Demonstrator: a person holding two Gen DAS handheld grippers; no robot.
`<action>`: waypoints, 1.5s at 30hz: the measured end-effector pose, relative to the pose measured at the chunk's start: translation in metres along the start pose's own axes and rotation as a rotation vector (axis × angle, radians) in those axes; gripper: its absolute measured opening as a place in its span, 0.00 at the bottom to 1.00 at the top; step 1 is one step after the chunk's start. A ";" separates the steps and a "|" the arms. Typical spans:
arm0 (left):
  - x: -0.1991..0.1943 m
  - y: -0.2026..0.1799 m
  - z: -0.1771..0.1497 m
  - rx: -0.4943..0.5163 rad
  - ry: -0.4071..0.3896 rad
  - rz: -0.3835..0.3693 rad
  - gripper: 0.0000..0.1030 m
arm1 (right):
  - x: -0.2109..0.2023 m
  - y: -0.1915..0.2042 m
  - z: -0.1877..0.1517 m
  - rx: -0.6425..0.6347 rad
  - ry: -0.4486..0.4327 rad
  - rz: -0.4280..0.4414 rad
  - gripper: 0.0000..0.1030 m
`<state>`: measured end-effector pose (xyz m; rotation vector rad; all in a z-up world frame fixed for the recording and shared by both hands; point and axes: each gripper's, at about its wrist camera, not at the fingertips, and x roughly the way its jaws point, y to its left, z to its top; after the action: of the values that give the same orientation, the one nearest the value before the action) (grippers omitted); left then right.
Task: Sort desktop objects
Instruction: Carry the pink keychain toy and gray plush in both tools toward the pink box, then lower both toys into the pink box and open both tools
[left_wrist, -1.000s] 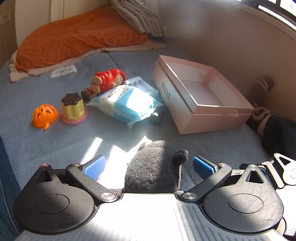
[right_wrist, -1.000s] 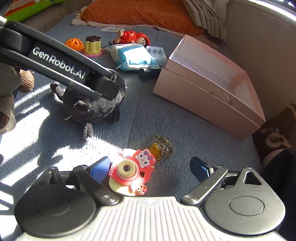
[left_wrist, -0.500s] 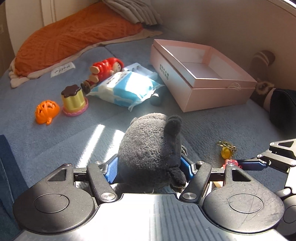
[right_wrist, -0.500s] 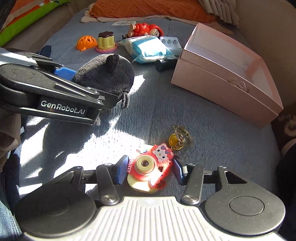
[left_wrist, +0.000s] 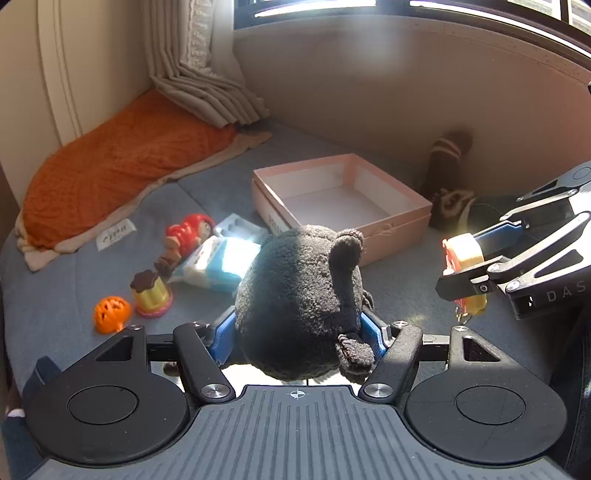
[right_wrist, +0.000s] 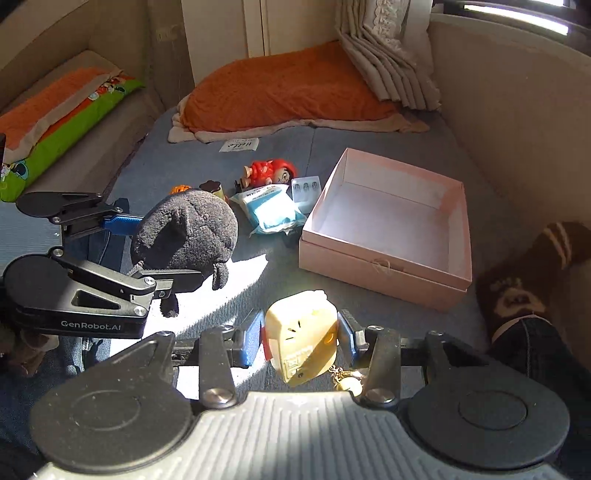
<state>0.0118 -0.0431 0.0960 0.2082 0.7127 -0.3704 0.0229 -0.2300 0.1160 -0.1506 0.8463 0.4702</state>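
A dark grey plush toy (left_wrist: 295, 295) hangs above the blue mat, and my left gripper (left_wrist: 297, 334) is shut on it with the blue pads pressed into its sides. The right wrist view shows the same plush (right_wrist: 184, 229) in the left gripper (right_wrist: 159, 251) at the left. My right gripper (right_wrist: 299, 338) holds a cream-backed toy camera keychain (right_wrist: 303, 321) off the mat. Its jaws are still closing on it, and the gold charm dangles below. From the left wrist view, the right gripper (left_wrist: 469, 258) and the keychain (left_wrist: 463, 249) are at the right. The open pink box (left_wrist: 391, 225) (right_wrist: 369, 273) lies beyond both, with nothing inside.
On the mat left of the box lie a blue wipes pack (left_wrist: 218, 262), a red doll (left_wrist: 188, 230), a pudding toy (left_wrist: 151, 295) and an orange ball (left_wrist: 110, 314). An orange blanket (left_wrist: 110, 166) fills the far corner. A brown striped plush (right_wrist: 532, 280) sits right of the box.
Both grippers closed on their objects, the left on the plush and the right on the keychain, and lifted them off the mat. The box now appears farther below.
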 end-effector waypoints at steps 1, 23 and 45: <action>0.001 -0.003 0.006 0.006 -0.007 0.002 0.70 | -0.004 -0.002 0.002 0.002 -0.017 -0.003 0.42; 0.019 -0.002 0.019 -0.013 -0.012 0.004 0.70 | -0.026 -0.021 0.027 0.056 -0.115 0.046 0.41; 0.055 0.106 -0.007 -0.339 0.021 0.176 0.99 | 0.077 -0.024 0.066 -0.054 -0.119 -0.136 0.65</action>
<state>0.0884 0.0417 0.0608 -0.0468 0.7607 -0.0760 0.1229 -0.2045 0.1003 -0.2266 0.7021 0.3713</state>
